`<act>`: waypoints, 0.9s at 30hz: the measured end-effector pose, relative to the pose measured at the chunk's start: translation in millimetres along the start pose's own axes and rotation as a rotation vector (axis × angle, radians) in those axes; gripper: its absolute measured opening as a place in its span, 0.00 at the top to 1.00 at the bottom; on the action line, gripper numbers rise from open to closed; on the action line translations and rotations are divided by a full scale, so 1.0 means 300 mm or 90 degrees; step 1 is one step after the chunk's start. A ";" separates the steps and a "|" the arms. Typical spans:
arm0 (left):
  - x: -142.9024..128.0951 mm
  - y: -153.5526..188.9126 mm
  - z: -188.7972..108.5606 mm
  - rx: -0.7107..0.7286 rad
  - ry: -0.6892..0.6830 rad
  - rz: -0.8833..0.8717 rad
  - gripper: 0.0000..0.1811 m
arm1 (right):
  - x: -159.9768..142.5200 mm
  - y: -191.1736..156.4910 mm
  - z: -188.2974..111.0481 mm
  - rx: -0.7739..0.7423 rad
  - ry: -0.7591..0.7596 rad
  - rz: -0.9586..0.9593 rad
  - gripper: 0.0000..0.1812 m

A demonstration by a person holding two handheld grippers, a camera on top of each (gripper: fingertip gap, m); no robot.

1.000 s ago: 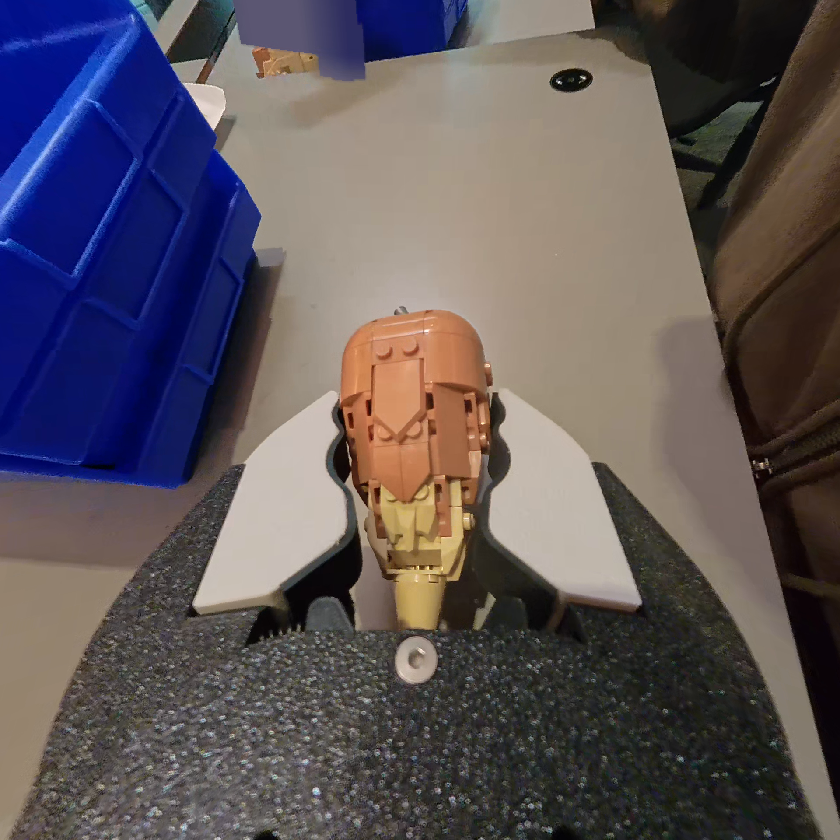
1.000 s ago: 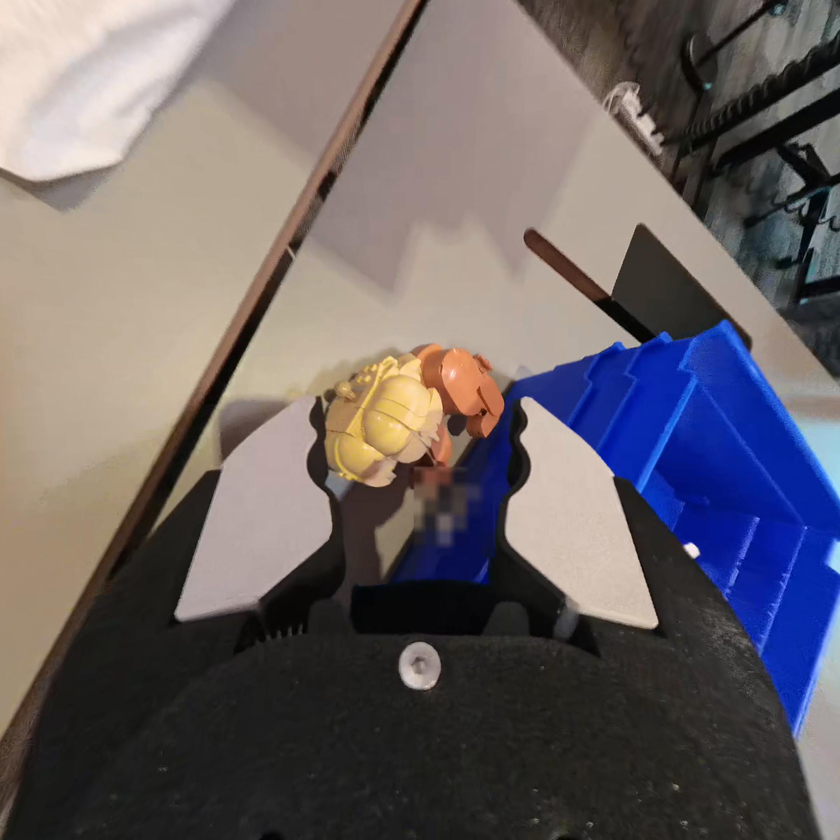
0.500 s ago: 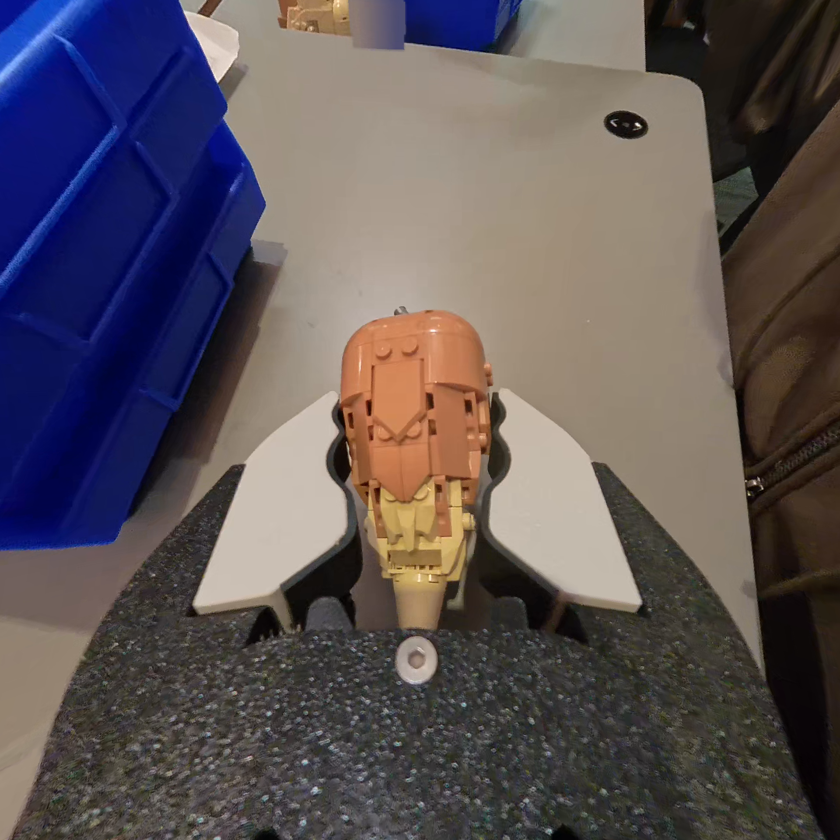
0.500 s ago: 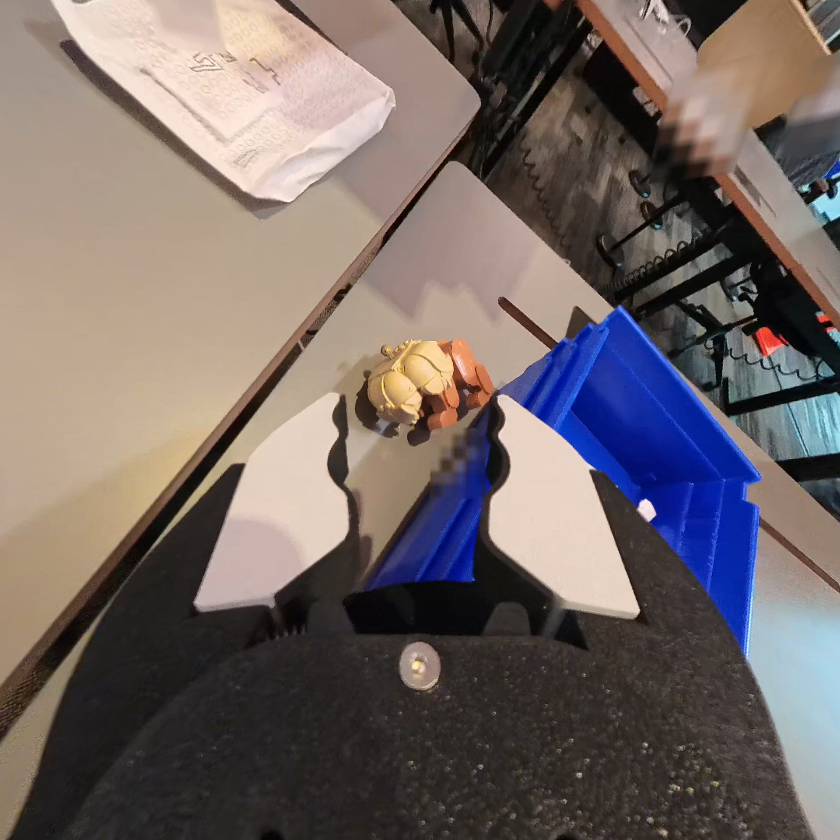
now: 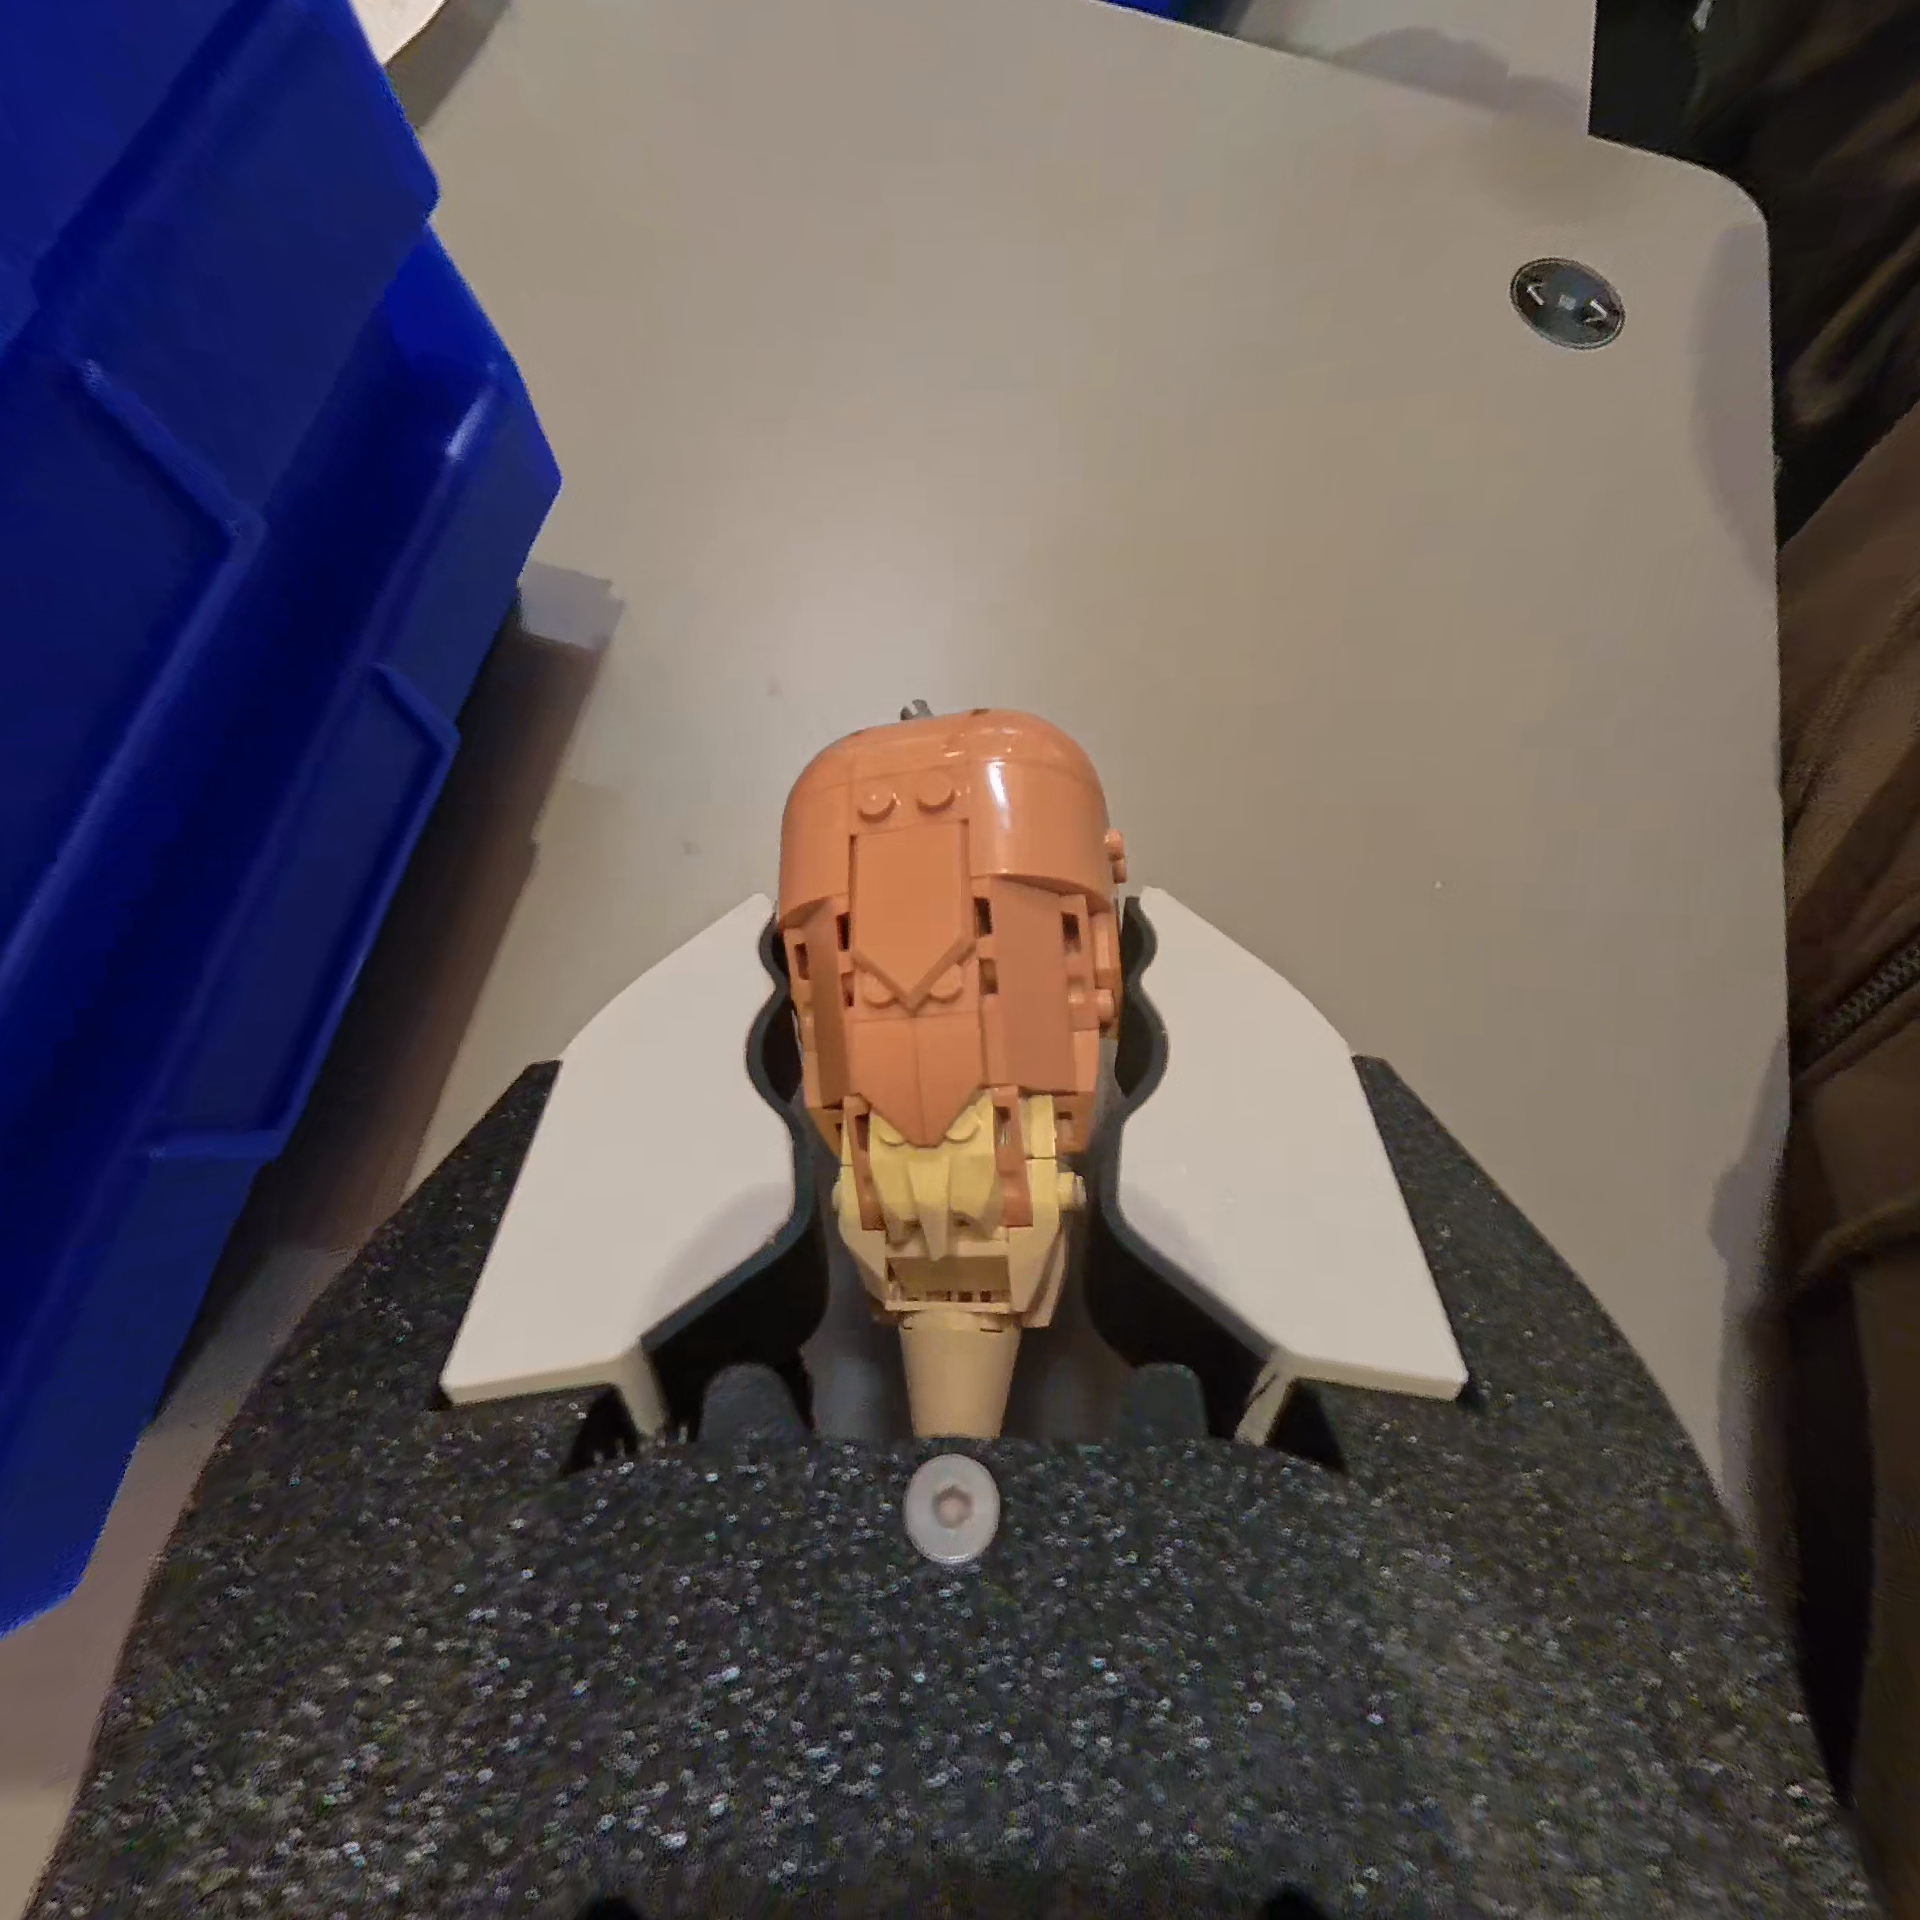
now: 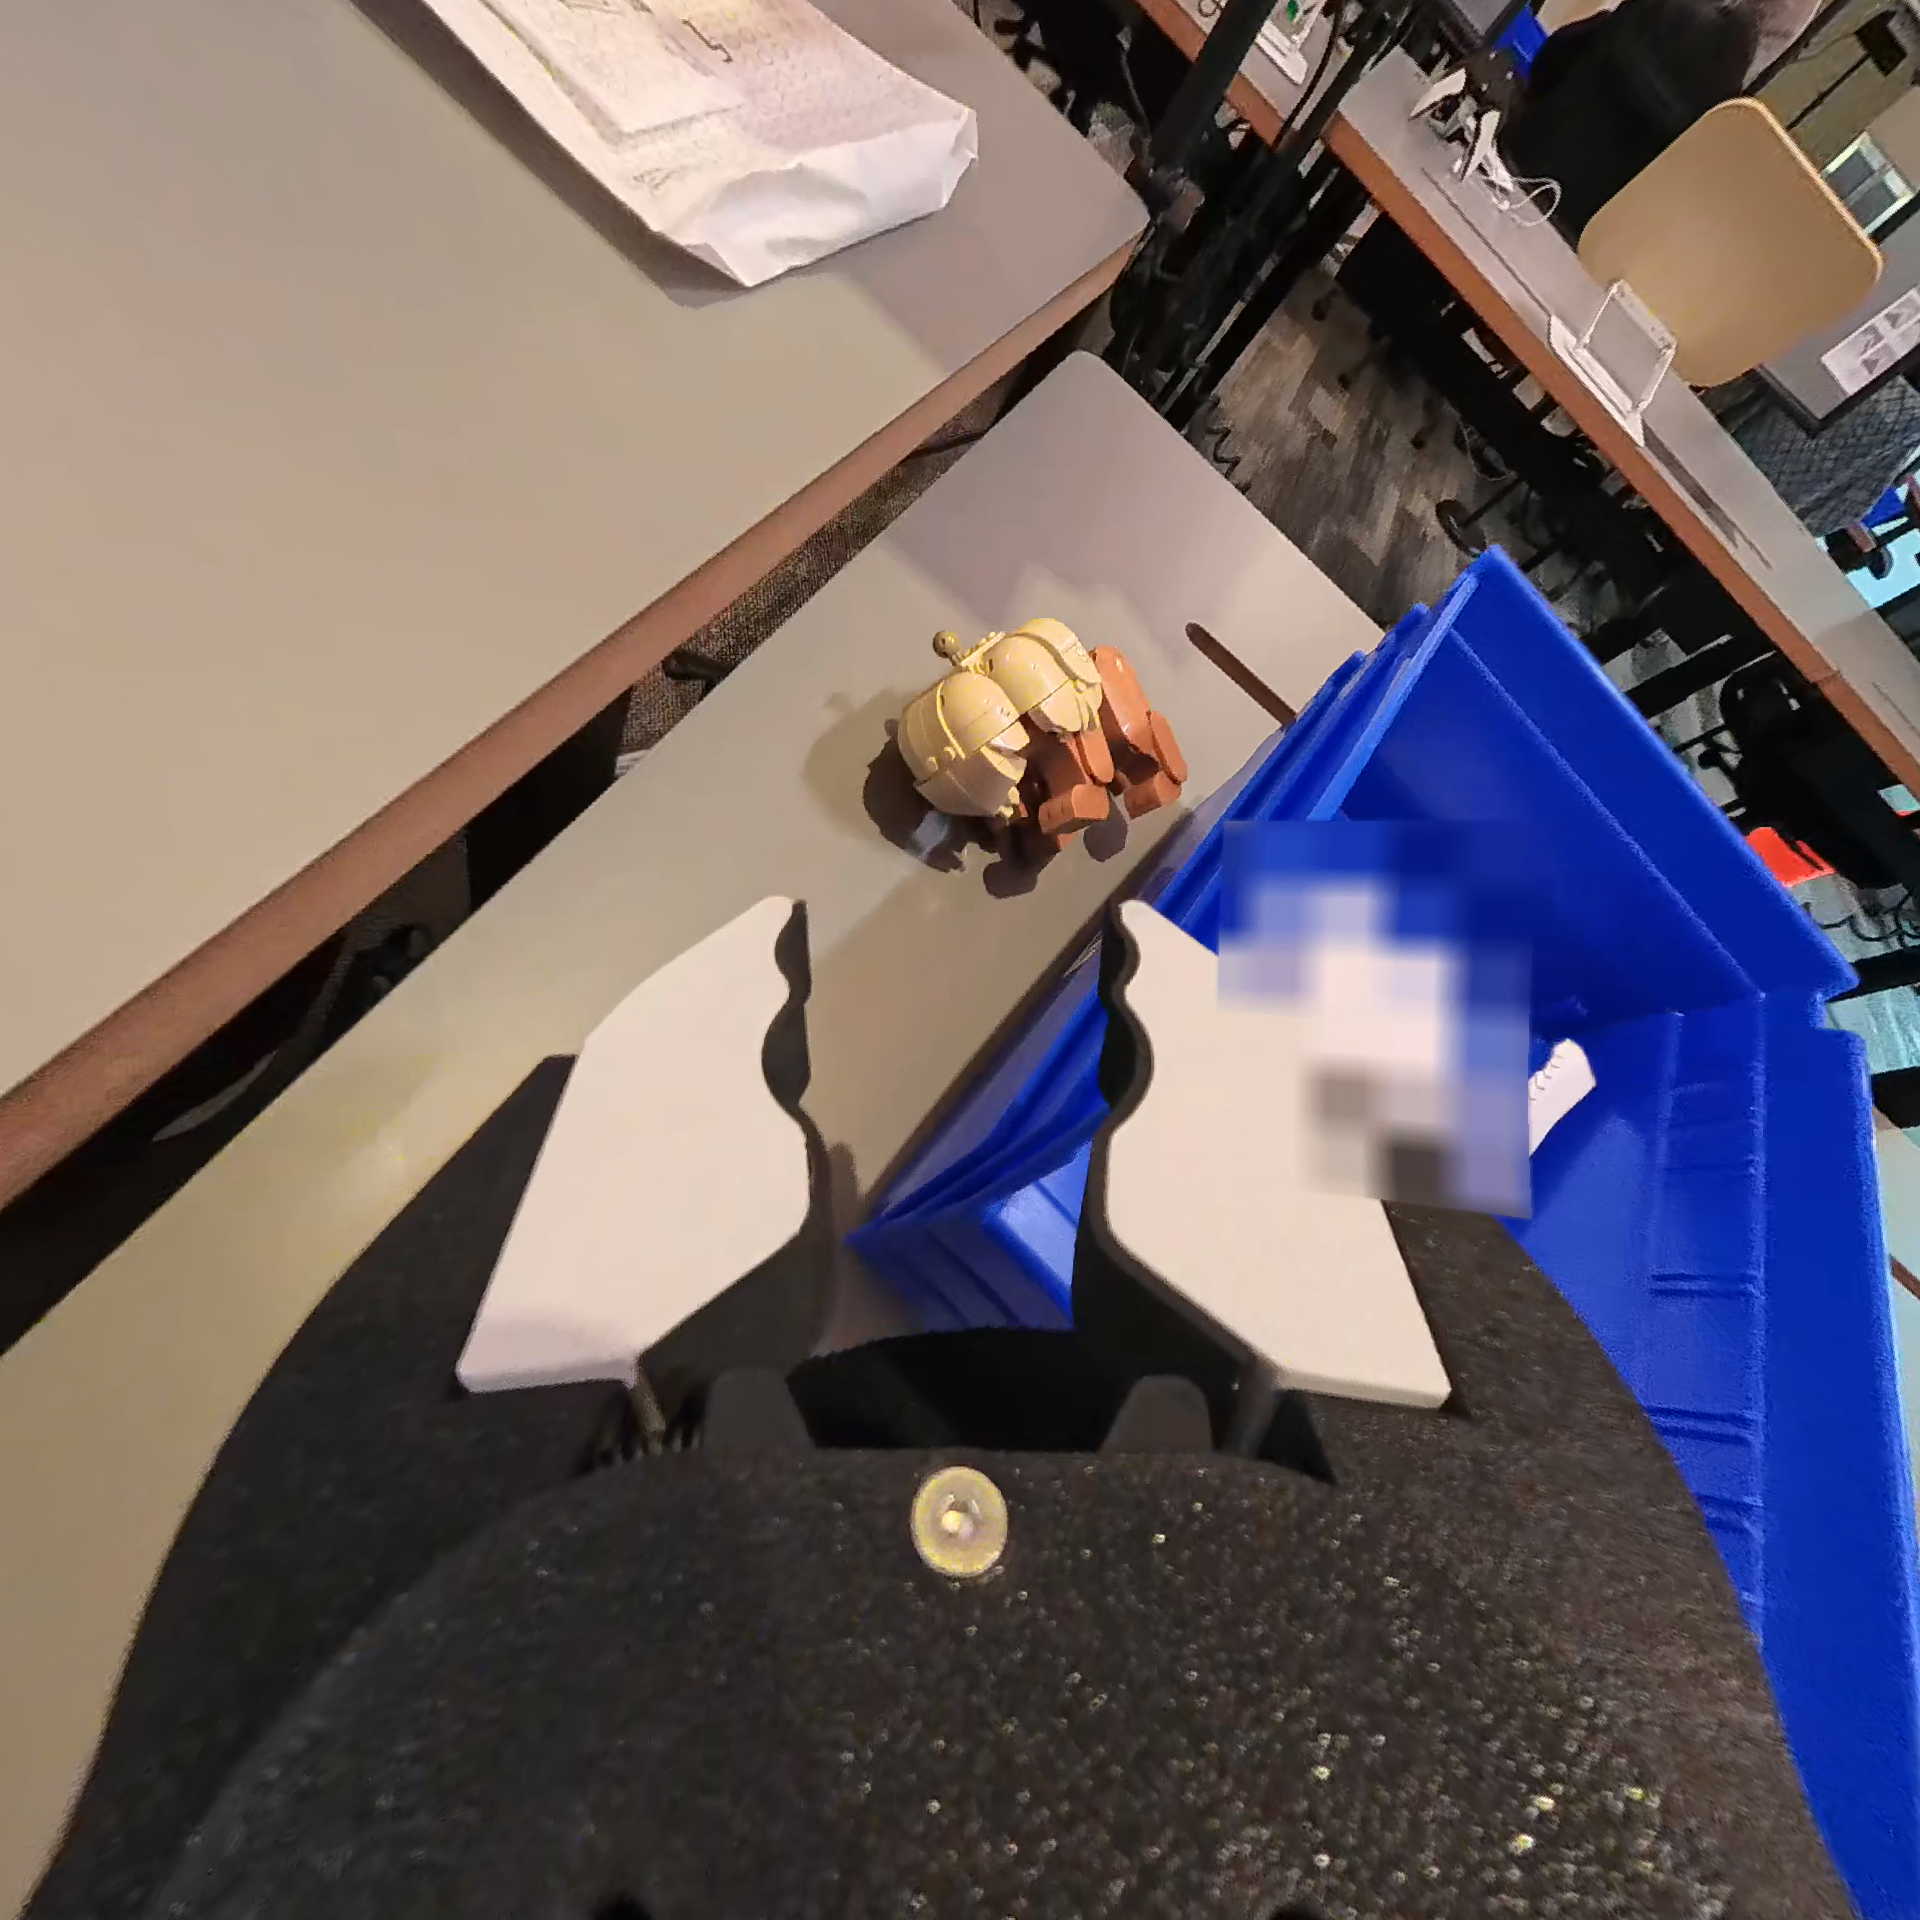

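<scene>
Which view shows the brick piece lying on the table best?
Right wrist view: the tan-and-brown brick piece lies in full sight on the grey table, beside the blue bin. The left wrist view does not show it.

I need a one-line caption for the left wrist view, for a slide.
Left gripper shut on a brown-and-tan brick figure above a grey table, blue bin alongside.

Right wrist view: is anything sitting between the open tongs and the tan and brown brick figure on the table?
Nothing visible. Bare grey table lies between the right tongs and the brick figure; the blue bin stands off to the side.
</scene>
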State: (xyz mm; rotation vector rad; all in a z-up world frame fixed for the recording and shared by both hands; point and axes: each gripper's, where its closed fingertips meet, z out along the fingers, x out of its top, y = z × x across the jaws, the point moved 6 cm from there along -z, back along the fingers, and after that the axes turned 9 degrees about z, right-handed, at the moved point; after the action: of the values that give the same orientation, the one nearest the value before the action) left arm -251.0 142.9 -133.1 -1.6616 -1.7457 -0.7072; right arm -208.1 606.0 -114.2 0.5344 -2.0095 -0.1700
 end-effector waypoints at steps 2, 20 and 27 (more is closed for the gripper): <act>0.010 0.002 0.018 -0.007 0.000 0.003 0.67 | -0.003 -0.005 0.006 -0.001 -0.001 -0.007 0.70; -0.049 0.038 0.010 -0.013 0.042 0.003 0.67 | 0.178 -0.087 0.282 -0.109 0.012 -0.047 0.62; -0.058 0.023 -0.022 -0.032 0.089 -0.032 0.67 | 0.119 -0.023 0.422 -0.164 -0.105 -0.128 0.56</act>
State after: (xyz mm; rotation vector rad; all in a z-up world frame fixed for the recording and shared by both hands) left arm -243.4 127.0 -141.9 -1.5662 -1.6877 -0.8760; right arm -330.2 570.7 -148.9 0.5702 -2.0499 -0.6033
